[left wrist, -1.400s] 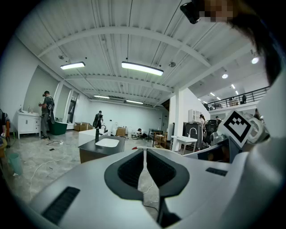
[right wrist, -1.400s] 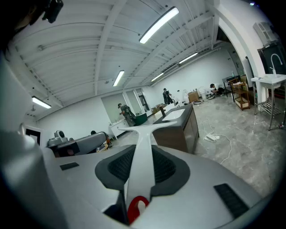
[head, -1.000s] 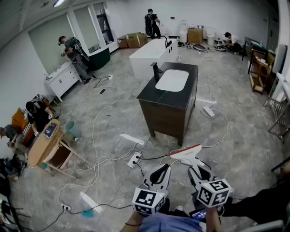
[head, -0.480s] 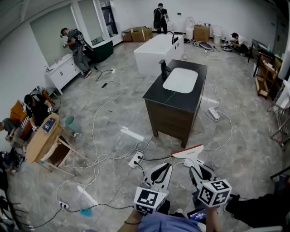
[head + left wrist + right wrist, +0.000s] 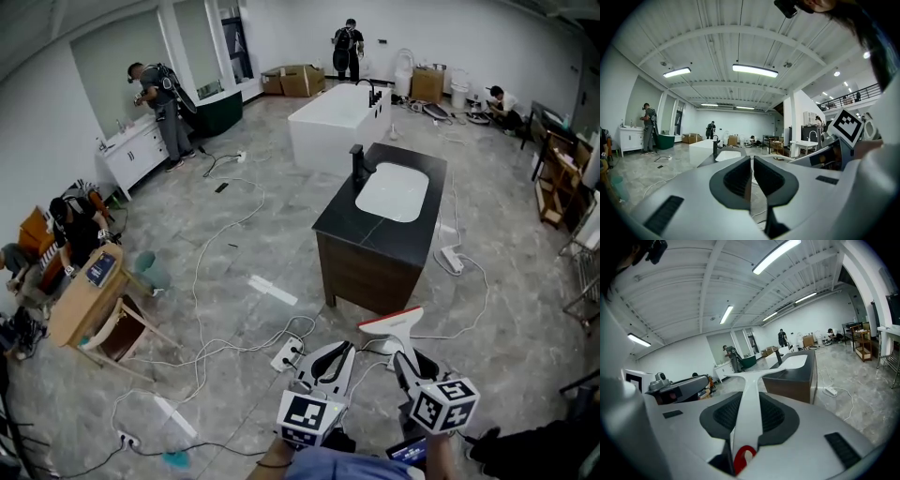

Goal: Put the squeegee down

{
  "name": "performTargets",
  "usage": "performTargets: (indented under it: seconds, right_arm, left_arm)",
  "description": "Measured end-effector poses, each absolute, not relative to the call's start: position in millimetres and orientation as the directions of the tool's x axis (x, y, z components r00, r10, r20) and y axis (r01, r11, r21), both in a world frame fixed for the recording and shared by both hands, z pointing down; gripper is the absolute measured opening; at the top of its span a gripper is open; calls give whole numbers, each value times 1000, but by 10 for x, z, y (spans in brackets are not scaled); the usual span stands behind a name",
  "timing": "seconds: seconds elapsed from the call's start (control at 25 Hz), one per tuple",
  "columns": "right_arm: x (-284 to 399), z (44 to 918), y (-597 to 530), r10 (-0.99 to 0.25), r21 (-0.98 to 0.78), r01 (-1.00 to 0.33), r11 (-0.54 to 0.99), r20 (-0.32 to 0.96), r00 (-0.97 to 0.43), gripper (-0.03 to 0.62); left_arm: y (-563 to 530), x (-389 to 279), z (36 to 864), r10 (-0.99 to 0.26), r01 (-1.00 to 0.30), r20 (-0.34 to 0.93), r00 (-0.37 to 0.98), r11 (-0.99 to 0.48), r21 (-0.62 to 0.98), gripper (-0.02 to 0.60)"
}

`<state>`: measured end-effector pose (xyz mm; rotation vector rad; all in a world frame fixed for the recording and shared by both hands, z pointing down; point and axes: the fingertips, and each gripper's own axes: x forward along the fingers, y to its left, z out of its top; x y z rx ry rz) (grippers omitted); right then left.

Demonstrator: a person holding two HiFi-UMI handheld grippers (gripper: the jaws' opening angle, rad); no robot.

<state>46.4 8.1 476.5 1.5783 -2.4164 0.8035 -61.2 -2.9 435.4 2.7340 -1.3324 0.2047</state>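
The squeegee (image 5: 392, 324) is white with a red-edged blade, and its handle sits between the pads of my right gripper (image 5: 404, 357), which is shut on it. In the right gripper view the white handle (image 5: 748, 401) runs forward between the dark pads to the T-shaped blade, with a red loop at its near end. My left gripper (image 5: 342, 348) hangs beside it, jaws together with nothing between them; the left gripper view shows only a thin slit between its pads (image 5: 738, 176). Both are held over the floor, short of a dark vanity island (image 5: 346, 221) with a white sink (image 5: 393, 192).
Cables and a power strip (image 5: 287, 354) lie on the grey tiled floor just ahead of the grippers. A white bathtub (image 5: 337, 117) stands beyond the island. A wooden table (image 5: 86, 302) with seated people is at the left, shelving (image 5: 561, 167) at the right, and people stand farther back.
Both grippers have travelled forward together with the squeegee, and the vanity island now stands nearer and larger. The jaws of both look unchanged.
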Motion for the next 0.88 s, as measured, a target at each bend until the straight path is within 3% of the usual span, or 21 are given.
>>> performTargets:
  seconds: [0.48,0.88]
  right_arm:
    - [189,4822,-374,-805,-346,-896,279,424,-414,106]
    - [10,4963,-858,-766,-350,-880,321,450,-459,106]
  left_arm:
    - [-459,-938,4456,-769,-782,151,621,-620,56,32]
    - [-798,-1249,4633,-812,-834,198,549,-547,68,32]
